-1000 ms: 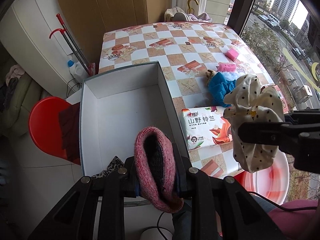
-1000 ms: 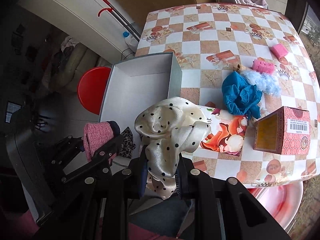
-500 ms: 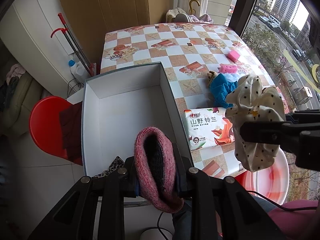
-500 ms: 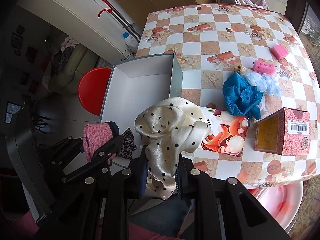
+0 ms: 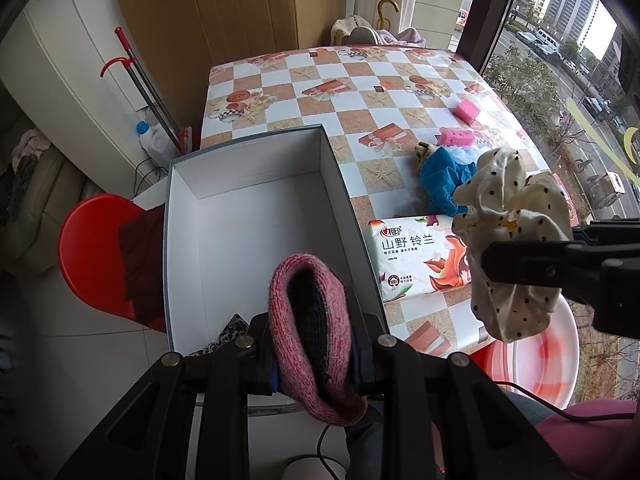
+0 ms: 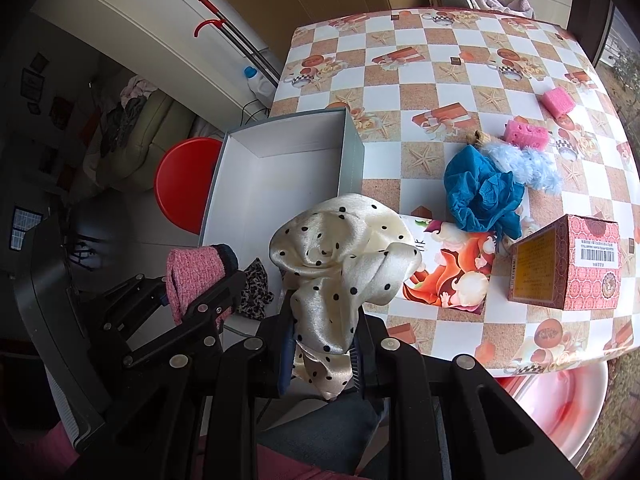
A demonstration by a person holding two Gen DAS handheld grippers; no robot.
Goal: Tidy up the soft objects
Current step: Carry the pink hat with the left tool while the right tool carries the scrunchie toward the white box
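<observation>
My left gripper (image 5: 314, 354) is shut on a pink knitted sock (image 5: 310, 332) with a dark lining, held above the near end of an open white box (image 5: 256, 224). My right gripper (image 6: 324, 354) is shut on a cream polka-dot scrunchie (image 6: 340, 264), held above the table's near edge, right of the box (image 6: 280, 184). A leopard-print cloth (image 6: 254, 290) lies at the box's near end. A blue cloth (image 6: 480, 196), a light blue fluffy item (image 6: 524, 162) and two pink sponges (image 6: 524, 132) lie on the checkered table (image 6: 420, 92).
A tissue pack (image 5: 416, 256) lies right of the box. A red cardboard carton (image 6: 564, 264) stands near the table's right edge. A red stool (image 5: 96, 256) stands left of the box. A pink basin (image 5: 532, 364) sits below the table's near edge.
Both grippers keep their hold. The view has shifted slightly, so the box and table sit a little farther forward and right.
</observation>
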